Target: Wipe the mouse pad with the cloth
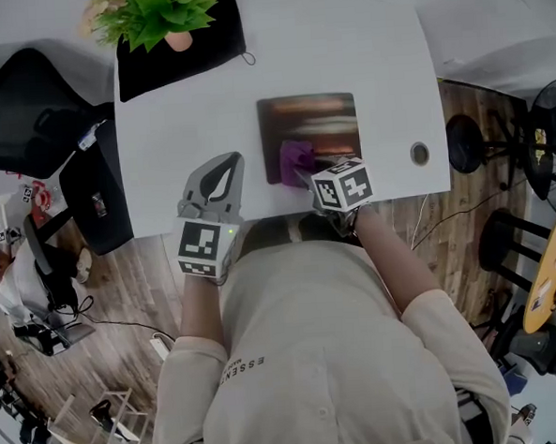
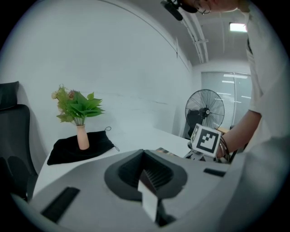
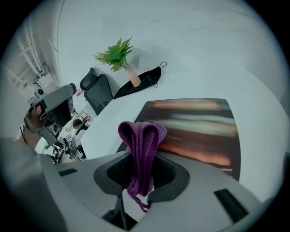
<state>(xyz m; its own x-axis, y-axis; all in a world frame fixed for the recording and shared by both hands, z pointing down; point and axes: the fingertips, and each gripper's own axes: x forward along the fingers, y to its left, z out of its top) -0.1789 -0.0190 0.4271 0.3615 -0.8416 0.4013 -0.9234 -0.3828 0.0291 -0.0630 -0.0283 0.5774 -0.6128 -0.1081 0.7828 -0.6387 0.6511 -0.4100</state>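
Holding the purple cloth [image 3: 141,136] in my right gripper [image 3: 141,179], I had it bunched upright at the pad's [image 3: 195,129] near left corner. The right gripper view showed the jaws clamped on its folds, a loose end hanging below. I could not tell whether it touched the pad. Only the head view showed the pad lying mid-table [image 1: 178,129], toward the near edge. It also showed my left gripper [image 1: 228,165] over that edge, left of the pad and apart from it. The left gripper view showed those jaws pressed together, nothing between them. Beyond them it showed a plant [image 2: 80,108] on a black bag [image 2: 68,152] and a fan [image 2: 205,111] past the table.
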